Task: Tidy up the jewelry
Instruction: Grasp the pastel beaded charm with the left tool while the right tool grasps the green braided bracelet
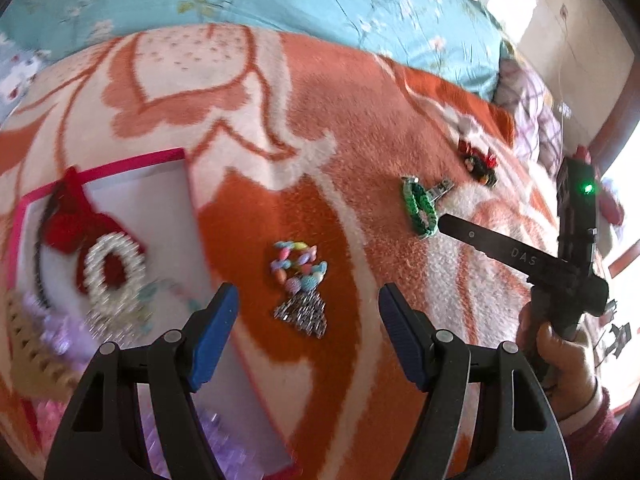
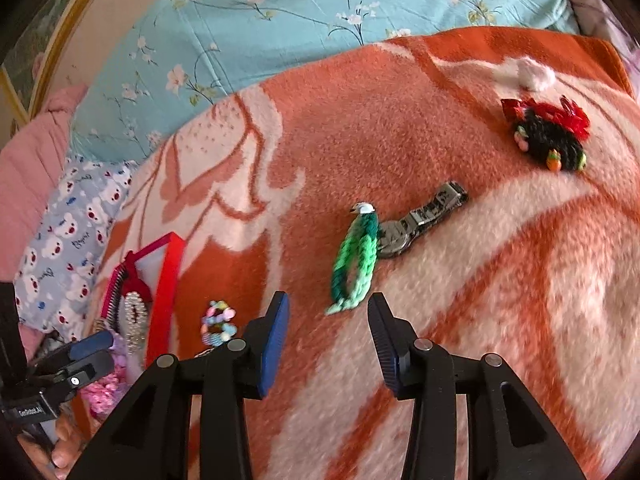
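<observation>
Left gripper (image 1: 308, 300): jaws apart, nothing between the blue pads, poised above the pastel bead bracelet (image 1: 299, 266), which lies on the orange-and-white blanket (image 1: 320, 120) with a silver sequin piece (image 1: 304, 314) touching its near side

Right gripper (image 2: 328, 308): jaws parted, nothing held; tips just short of the green braided bracelet (image 2: 356, 258), not touching it. No earlier frame to compare

Grey metal watch (image 2: 424, 216) lies touching the green bracelet's far side, strap stretched away from it. Black-and-red hair ornament (image 2: 548, 136) sits well apart, further out on the blanket

Pink-rimmed box (image 1: 120, 166) at the left of the left wrist view holds a pearl ring-shaped piece (image 1: 116, 270), a red knitted item (image 1: 68, 216) and lilac pieces (image 1: 60, 332); the contents are blurred

Turquoise floral sheet (image 2: 280, 12) beyond the blanket
</observation>
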Tool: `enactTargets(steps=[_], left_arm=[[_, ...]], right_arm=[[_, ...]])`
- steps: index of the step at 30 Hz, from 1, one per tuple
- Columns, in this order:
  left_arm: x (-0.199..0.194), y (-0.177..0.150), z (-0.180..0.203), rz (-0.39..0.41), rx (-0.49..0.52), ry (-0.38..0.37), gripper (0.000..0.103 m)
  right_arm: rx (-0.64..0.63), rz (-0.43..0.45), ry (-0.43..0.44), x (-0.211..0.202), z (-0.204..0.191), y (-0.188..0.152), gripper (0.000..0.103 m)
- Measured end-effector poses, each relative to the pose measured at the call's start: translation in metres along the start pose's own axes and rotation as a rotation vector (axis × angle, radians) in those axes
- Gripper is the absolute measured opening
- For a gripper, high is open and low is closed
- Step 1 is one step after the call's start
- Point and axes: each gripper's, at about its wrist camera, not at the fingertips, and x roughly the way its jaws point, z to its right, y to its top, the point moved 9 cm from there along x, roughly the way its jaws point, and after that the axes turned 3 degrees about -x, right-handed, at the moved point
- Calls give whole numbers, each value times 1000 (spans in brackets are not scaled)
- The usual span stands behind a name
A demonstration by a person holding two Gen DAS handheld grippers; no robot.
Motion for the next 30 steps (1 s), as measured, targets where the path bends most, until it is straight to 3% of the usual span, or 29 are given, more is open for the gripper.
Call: enactTargets(steps=[11, 12, 17, 19, 21, 22, 25, 30], left_arm=[[73, 4, 10, -100, 133, 139, 71], [78, 4, 9, -109, 135, 143, 69], [95, -4, 8, -170, 148, 146, 39], [98, -5, 9, -178, 151, 132, 32], [98, -5, 9, -175, 144, 119, 23], [98, -4, 9, -174, 139, 114, 19], [92, -3, 7, -154, 116, 102, 13], [70, -1, 6, -102, 60, 52, 10]], right_arm=[[18, -42, 29, 31, 12, -4, 39], [17, -44, 31, 33, 12, -4, 39], [10, -51, 31, 40, 11, -2, 40], [14, -47, 34, 41, 12, -1, 39], [15, -48, 24, 43, 14, 0, 30], [16, -50, 22, 44, 15, 0, 20], [25, -45, 34, 43, 15, 0, 10], [28, -7, 59, 31, 9, 5, 9]])
